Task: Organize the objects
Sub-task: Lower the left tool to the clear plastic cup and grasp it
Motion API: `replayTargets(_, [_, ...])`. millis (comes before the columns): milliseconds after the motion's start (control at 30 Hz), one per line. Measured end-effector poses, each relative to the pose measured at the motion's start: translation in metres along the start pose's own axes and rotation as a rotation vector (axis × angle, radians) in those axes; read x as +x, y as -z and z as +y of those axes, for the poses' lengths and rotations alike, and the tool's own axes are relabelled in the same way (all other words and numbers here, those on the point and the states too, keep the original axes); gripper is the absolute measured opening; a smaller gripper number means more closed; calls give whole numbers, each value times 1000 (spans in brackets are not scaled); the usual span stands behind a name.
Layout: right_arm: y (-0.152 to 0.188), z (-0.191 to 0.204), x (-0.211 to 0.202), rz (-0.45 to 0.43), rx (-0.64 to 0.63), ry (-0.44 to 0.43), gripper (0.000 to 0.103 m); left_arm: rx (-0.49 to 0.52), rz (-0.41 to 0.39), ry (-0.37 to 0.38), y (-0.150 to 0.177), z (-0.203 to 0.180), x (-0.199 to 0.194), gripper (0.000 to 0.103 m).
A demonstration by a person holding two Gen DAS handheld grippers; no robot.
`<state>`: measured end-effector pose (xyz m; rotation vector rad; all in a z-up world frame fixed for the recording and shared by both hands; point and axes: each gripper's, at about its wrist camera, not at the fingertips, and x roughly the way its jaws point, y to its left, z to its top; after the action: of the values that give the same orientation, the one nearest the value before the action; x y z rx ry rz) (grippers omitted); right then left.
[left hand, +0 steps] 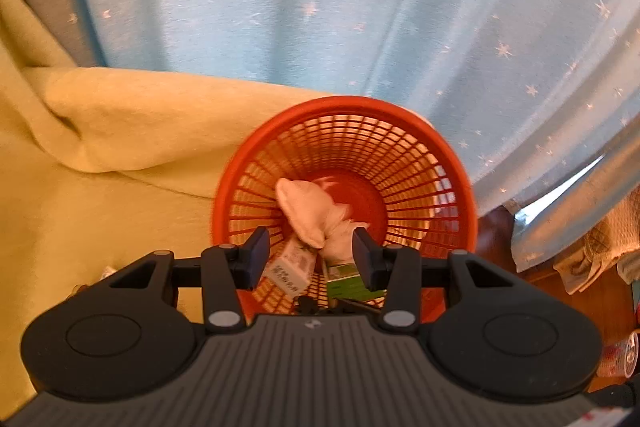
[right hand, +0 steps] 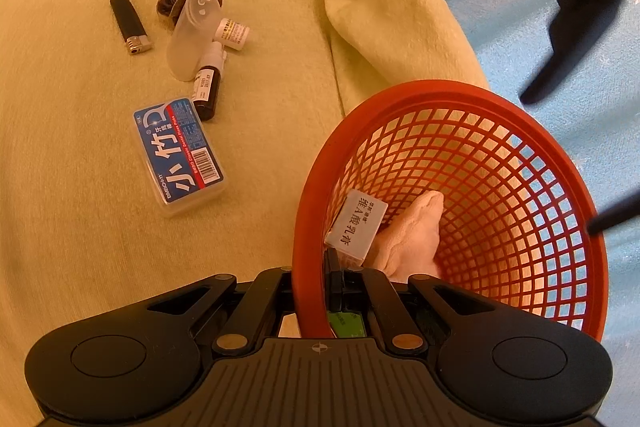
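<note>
Progress looks about half made, judging by how things lie: the red plastic lattice basket [right hand: 460,211] already holds a small white carton with black print [right hand: 356,227], a pale folded cloth [right hand: 412,239] and a green-labelled box [right hand: 346,323], while five or six items wait on the yellow-green fleece blanket [right hand: 80,227]. Closest in, the right tongs [right hand: 316,283] are clamped narrow on the basket's near rim, one finger inside the wall and one outside, steadying it. The left tongs [left hand: 310,257] hover over the basket's mouth with fingers spread wide and nothing between them; the cloth lies just below and ahead of their tips, the white carton and green box beneath them. Out to the left of the right tongs, nearest first, lies a clear flat case with a blue dental-floss label [right hand: 178,157]. Beyond it comes a dark brown spray bottle with a white nozzle [right hand: 210,83], touching a frosted translucent tube [right hand: 192,35] and a small white labelled bottle [right hand: 234,33]. Farther left rests a black lighter with a metal head [right hand: 130,25], and farthest, a dark rolled bundle [right hand: 176,1] whose make cannot be told. The likely next reach is to the floss case, the nearest loose item.
</note>
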<state>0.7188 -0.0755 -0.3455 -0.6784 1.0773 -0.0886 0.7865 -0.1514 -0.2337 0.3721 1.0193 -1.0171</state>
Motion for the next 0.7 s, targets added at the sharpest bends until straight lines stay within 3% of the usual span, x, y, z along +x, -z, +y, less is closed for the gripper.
replayTargets(333, [0,1,0,-2,-5,1,0,-90,-8,-113,17,49,-24,39])
replayTargets(600, [3,0,-1,-4,-10,-1,0,-200,42,-287,67,131,-37,43])
replayTargets(700, [4,-1,-2,-4,-8,-2,0,-232,70,-341,89,160,-36,49])
